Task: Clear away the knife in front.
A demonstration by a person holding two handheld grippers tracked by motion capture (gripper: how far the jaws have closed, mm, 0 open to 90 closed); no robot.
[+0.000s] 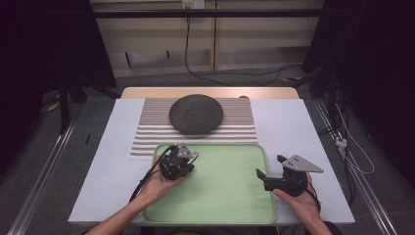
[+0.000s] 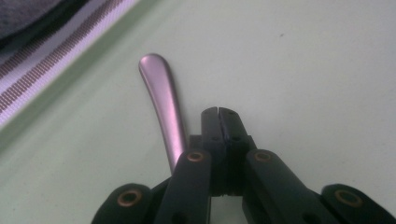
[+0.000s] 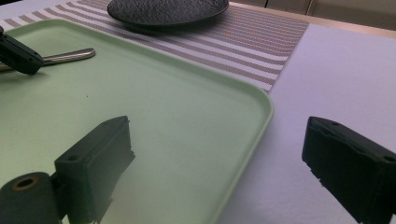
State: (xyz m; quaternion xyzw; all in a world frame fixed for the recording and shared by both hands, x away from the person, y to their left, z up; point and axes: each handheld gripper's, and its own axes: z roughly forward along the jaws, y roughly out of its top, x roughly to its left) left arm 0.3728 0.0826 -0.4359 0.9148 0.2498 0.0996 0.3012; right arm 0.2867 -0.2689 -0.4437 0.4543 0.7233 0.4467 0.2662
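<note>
- High view is showing the table carrying a striped mat at the back and a green tray at the front, with both hands working over the tray
- Plate is sitting dark and bare on the mat, just beyond the tray's far rim; judging by the layout, it is serving as the likely drop spot, so the path to it is staying free
- Right gripper is hovering over the tray's right rim with its jaws standing wide and nothing between them; it is best kept waiting there, clear of the other hand
- Left gripper is pointing down at the tray's far left corner with its jaws pressed tight together, tip to tip
- Handle, a slim metal utensil end, is lying flat on the tray near its far left rim, running just beside the shut jaws and passing under the left linkage; it is looking to be beside the pads, not between them
- Doing this step well is probably meaning opening again, shifting sideways until the pads are straddling the handle across its narrow width, sinking close to the tray floor, then closing and checking the metal is rising with the jaws before heading for the plate
</note>
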